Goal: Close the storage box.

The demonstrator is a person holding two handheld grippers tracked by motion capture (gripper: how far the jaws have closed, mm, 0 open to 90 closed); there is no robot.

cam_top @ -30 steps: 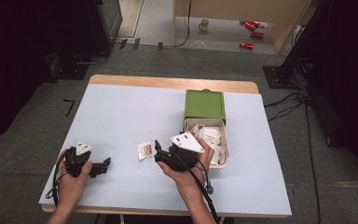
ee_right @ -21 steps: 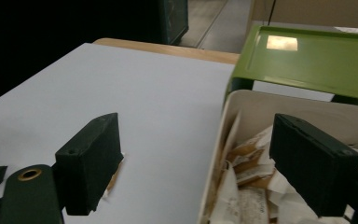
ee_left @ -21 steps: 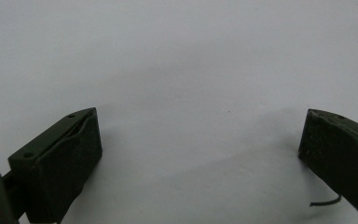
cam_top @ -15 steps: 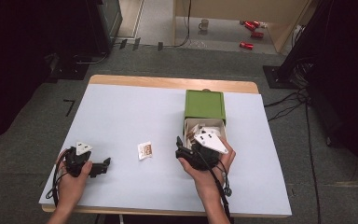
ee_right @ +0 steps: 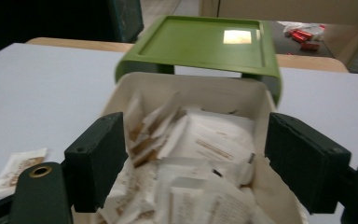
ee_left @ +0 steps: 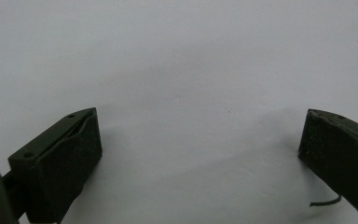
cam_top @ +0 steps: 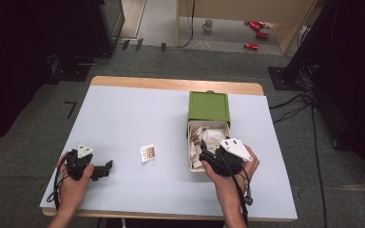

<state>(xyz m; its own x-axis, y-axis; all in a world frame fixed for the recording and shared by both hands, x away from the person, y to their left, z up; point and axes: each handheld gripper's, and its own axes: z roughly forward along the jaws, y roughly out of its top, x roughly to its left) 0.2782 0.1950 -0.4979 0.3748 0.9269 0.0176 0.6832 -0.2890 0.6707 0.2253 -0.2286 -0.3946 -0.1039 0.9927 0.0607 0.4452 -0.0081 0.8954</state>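
Right gripper, jaws apart and just closing a little with nothing clamped, over the box: risk of grabbing several packets if pushed deep.

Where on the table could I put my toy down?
The table is bare left of the green lid, beyond the lone packet. It is crowded at the white box of packets, where the right gripper is.

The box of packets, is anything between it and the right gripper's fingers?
Nothing visible. The right gripper hangs open right at the near end of the white box, with the packets lying uncovered between and below its fingers.
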